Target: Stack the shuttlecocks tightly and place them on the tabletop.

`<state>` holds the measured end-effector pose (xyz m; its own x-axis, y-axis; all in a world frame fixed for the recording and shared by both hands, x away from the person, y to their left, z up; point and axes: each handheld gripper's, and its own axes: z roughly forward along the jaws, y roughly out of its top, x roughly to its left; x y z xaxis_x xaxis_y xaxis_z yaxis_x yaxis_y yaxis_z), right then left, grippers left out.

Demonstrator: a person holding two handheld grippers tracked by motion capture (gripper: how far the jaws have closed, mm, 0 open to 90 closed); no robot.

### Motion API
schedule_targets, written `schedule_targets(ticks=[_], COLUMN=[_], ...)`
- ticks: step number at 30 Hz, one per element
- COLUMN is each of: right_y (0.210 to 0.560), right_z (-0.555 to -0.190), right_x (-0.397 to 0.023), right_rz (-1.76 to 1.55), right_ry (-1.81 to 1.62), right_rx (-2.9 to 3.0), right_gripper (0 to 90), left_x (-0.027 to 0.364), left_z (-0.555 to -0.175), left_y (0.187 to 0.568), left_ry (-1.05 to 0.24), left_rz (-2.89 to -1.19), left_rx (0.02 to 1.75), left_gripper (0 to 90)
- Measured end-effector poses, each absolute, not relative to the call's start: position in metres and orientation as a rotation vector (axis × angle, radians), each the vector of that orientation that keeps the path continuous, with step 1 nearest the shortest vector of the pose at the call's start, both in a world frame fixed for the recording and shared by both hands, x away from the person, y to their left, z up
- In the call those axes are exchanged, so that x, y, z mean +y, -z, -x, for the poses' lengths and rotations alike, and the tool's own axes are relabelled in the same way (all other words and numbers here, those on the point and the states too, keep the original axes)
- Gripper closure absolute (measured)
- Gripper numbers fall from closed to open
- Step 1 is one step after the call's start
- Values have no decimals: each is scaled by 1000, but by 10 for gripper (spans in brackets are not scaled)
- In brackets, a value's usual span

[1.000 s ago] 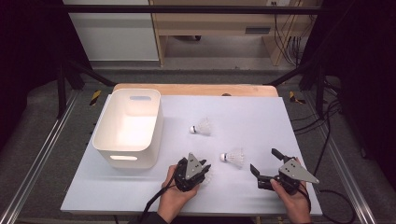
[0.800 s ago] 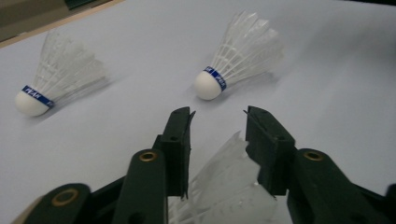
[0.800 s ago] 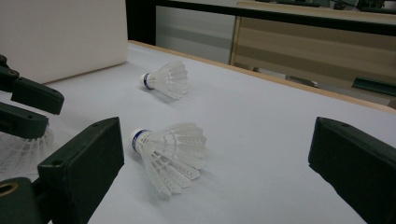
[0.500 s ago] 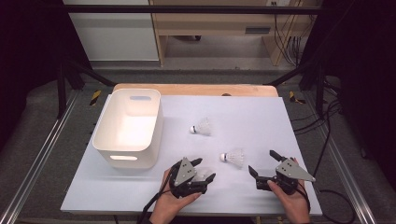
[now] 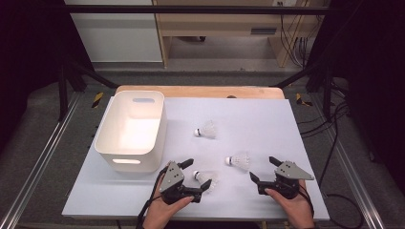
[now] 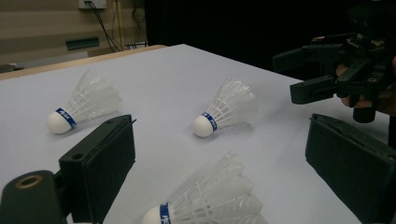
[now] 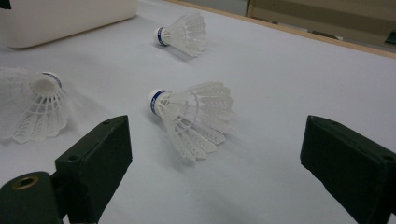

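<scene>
My left gripper point(image 5: 197, 175) just opened wide, nearest shuttlecock point(image 5: 205, 177) lying loose on the bench point(image 5: 267, 119) between its jaws | my right gripper point(image 5: 263, 169) open, empty, facing middle shuttlecock point(image 5: 238, 161).

Left gripper point(image 5: 196, 175) jaws just opening wide; right gripper point(image 5: 264, 170) seemingly agape too.
</scene>
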<state>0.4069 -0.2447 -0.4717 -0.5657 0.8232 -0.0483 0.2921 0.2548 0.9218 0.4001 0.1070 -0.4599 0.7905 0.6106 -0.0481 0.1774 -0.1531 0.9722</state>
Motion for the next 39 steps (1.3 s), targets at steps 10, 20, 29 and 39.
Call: schedule_targets(ticks=[10,20,29,39], right_y=[472,474,475,475], right_z=[-408,-424,-449,-448], right_x=[-237,-219,-199,-199], right_rz=[-1043,-1073,-1071,-1039], right_ry=[-1251,-1168,-1136,-1144], right_rx=[2079,2195,2309,2314], right_gripper=[124,176,333,535], left_x=[124,143,154,152], left_z=[-388,-370,-372,-373], left_y=[460,464,466,466], left_ry=[-471,-458,-486,-490], left_rz=[-1680,-1666,-1634,-1644], left_rx=[622,623,648,634], left_gripper=[72,70,69,70])
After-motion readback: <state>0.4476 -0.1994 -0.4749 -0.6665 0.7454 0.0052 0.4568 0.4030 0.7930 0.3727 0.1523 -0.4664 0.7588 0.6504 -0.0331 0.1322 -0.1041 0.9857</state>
